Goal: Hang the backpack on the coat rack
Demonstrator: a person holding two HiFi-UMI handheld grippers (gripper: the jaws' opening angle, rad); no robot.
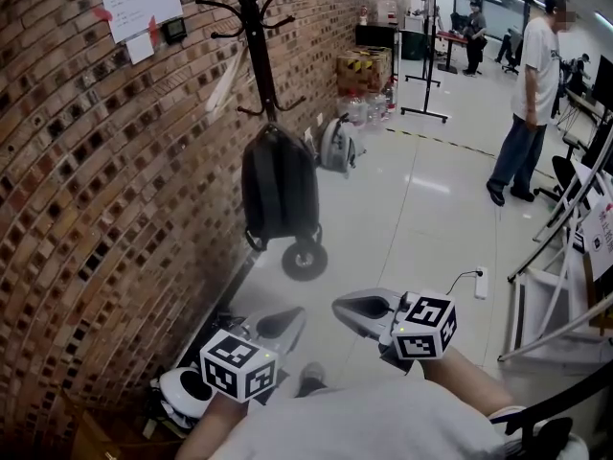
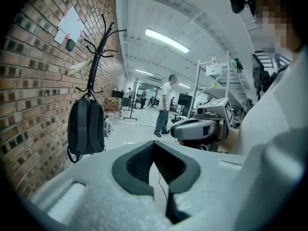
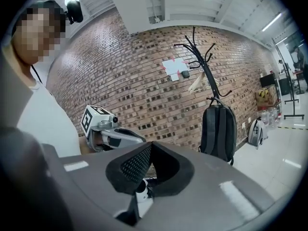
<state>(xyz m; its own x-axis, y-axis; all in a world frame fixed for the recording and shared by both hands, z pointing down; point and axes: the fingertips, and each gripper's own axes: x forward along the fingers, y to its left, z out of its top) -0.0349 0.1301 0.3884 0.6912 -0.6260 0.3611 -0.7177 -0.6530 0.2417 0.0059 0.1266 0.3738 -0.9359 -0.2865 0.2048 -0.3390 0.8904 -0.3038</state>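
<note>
Backpack point(image 1: 278, 185) hanging on coat rack point(image 1: 257, 36), left tongs point(image 1: 287, 319) and right tongs point(image 1: 347, 307) closed, empty

White shirt point(image 1: 383, 427); pale left gripper point(image 1: 293, 316) and right gripper point(image 1: 341, 307) bear black-and-white cubes point(image 1: 238, 364).

I count one coat rack point(image 1: 251, 36), one dark backpack point(image 1: 279, 185) and one grey bag point(image 1: 335, 145). Two grippers: the left gripper point(image 1: 287, 322) and the right gripper point(image 1: 350, 310). One power strip point(image 1: 481, 283). One person point(image 1: 525, 103) close by, one distant figure point(image 1: 474, 29), maybe a second there; too small to tell.
</note>
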